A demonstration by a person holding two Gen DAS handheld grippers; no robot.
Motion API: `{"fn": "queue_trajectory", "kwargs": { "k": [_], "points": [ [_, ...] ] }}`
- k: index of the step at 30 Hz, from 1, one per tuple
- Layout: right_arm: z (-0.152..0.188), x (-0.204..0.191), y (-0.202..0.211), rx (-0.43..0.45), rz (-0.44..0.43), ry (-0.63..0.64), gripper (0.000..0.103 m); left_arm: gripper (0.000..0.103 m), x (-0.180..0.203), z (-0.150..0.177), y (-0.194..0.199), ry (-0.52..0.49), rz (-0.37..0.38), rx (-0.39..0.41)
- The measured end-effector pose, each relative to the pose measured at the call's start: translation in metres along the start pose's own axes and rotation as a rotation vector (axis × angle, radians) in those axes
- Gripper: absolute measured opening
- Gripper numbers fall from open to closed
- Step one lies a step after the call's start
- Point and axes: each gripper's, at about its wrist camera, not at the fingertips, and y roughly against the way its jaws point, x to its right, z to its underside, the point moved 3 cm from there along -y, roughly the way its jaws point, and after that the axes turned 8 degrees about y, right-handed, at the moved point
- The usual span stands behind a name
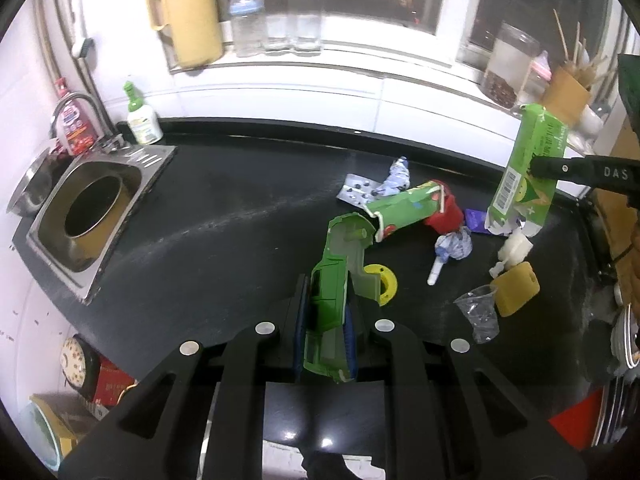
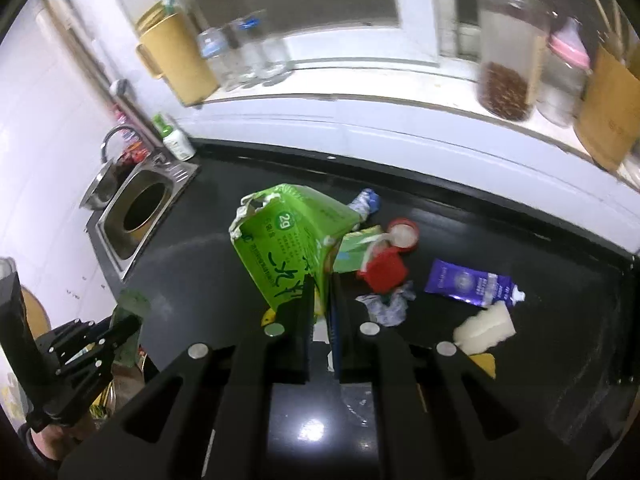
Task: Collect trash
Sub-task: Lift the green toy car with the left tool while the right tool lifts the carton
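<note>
Right wrist: green carton [image 2: 288,248] between jaws

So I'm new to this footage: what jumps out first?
Both tongs are full: the left tongs clamp a broken green toy car, the right tongs a torn green carton. Behind them, litter is scattered on the black counter, right of a steel sink.

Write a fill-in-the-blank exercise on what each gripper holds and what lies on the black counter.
1. The left gripper is shut on a broken ____ plastic toy car.
2. The right gripper holds a torn green ____.
3. The purple squeeze tube lies on the ____ countertop.

Missing: green; carton; black
</note>
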Motion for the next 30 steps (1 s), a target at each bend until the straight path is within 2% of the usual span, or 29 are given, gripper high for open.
{"fn": "queue_trajectory", "kwargs": {
  "k": [4, 7, 9, 14, 20, 23, 26, 30],
  "points": [
    [-0.005, -0.041, -0.001, -0.001, -0.05, 0.069, 0.008, 0.015, -0.02, 0.004, 0.012, 0.036, -0.029, 0.02],
    [-0.009, -0.092, -0.009, -0.012, -0.109, 0.155, 0.008, 0.015, -0.051, 0.014, 0.024, 0.098, -0.069, 0.029],
    [-0.008, -0.131, -0.018, -0.028, -0.159, 0.207, 0.008, 0.015, -0.075, 0.024, 0.034, 0.147, -0.097, 0.031],
    [0.005, -0.251, -0.049, -0.086, -0.318, 0.383, 0.008, 0.015, -0.153, 0.064, 0.058, 0.277, -0.229, 0.026],
    [0.045, -0.399, -0.095, -0.192, -0.464, 0.584, 0.008, 0.015, -0.261, 0.149, 0.082, 0.488, -0.391, -0.02],
    [0.076, -0.464, -0.125, -0.258, -0.512, 0.67, 0.008, 0.015, -0.307, 0.197, 0.081, 0.602, -0.43, -0.055],
    [0.112, -0.522, -0.165, -0.332, -0.546, 0.728, 0.008, 0.015, -0.349, 0.243, 0.068, 0.691, -0.451, -0.074],
    [0.154, -0.573, -0.229, -0.423, -0.527, 0.782, 0.008, 0.015, -0.398, 0.293, 0.031, 0.803, -0.421, -0.068]
  ]
}}
